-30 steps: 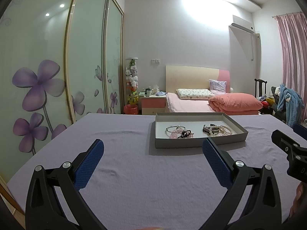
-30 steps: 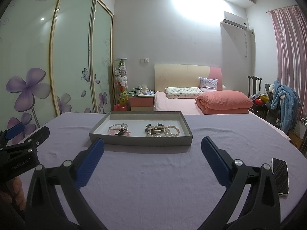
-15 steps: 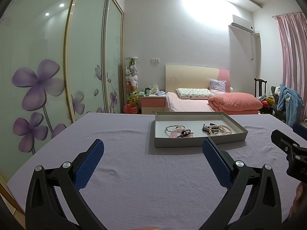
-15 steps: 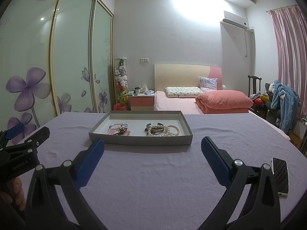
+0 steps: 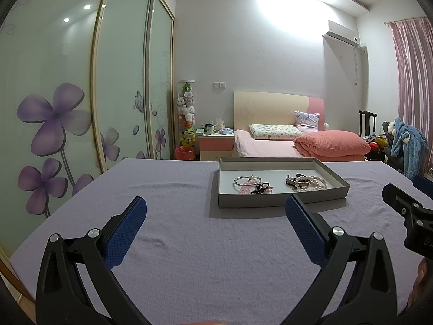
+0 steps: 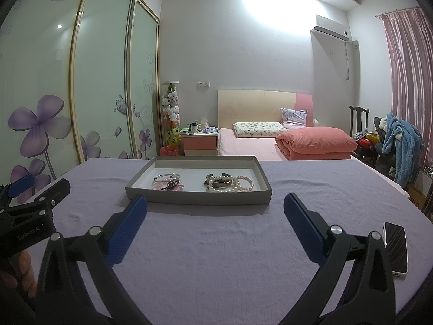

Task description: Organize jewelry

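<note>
Left gripper (image 5: 216, 208) was spread wide with nothing between its blue pads (image 5: 125, 233), held low above the lavender cloth (image 5: 189, 243) on the bench. Right gripper (image 6: 215, 205) stood the same way: jaws wide apart, empty, over the same cloth. Each gripper appeared at the edge of the other's view, the right one at the far right of the left wrist view and the left one at the far left of the right wrist view, with part of a hand (image 6: 19, 273) visible on its handle.

Ahead of both grippers, a shallow grey tray (image 5: 273, 201) rested flat on the cloth, apart from either gripper. Inside lay two clusters of jewelry. The left cluster (image 6: 167, 182) held a silver bangle, pink beads and a dark piece, touching one another. The right cluster (image 6: 228, 183) held pearl strands and a dark metal cuff, piled together. The two clusters lay well apart on the tray floor.

A phone (image 6: 395, 247) lay face up on the cloth just beside the right gripper's right finger
</note>
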Demonstrator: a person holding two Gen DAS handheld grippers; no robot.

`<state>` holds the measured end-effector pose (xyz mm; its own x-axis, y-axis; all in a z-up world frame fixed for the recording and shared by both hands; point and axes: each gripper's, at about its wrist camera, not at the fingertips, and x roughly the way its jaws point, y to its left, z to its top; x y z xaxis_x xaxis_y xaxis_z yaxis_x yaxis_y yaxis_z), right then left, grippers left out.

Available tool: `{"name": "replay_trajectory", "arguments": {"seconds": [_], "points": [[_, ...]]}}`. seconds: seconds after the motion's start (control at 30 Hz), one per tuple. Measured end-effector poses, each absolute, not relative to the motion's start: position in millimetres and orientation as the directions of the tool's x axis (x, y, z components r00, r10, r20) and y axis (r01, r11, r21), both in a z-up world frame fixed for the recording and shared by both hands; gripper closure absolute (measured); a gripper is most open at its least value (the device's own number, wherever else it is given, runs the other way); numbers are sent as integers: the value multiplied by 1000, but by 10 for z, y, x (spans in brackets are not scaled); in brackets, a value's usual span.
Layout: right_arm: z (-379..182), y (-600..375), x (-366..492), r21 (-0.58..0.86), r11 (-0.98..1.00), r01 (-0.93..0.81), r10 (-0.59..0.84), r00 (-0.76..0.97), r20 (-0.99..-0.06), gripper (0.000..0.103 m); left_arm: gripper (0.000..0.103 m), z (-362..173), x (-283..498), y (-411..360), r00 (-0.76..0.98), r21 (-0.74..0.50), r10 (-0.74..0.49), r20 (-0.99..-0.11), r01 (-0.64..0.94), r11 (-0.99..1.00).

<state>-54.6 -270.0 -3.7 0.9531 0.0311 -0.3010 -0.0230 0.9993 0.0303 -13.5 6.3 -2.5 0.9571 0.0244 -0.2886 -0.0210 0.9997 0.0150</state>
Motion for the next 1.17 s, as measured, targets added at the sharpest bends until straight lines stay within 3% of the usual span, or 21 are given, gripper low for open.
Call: {"name": "replay_trajectory", "arguments": {"seconds": [1.17], "points": [[-66, -2689, -563, 32, 999, -23, 32, 952, -304, 4, 2, -91, -190, 36, 954, 12, 15, -299, -12, 1000]]}}
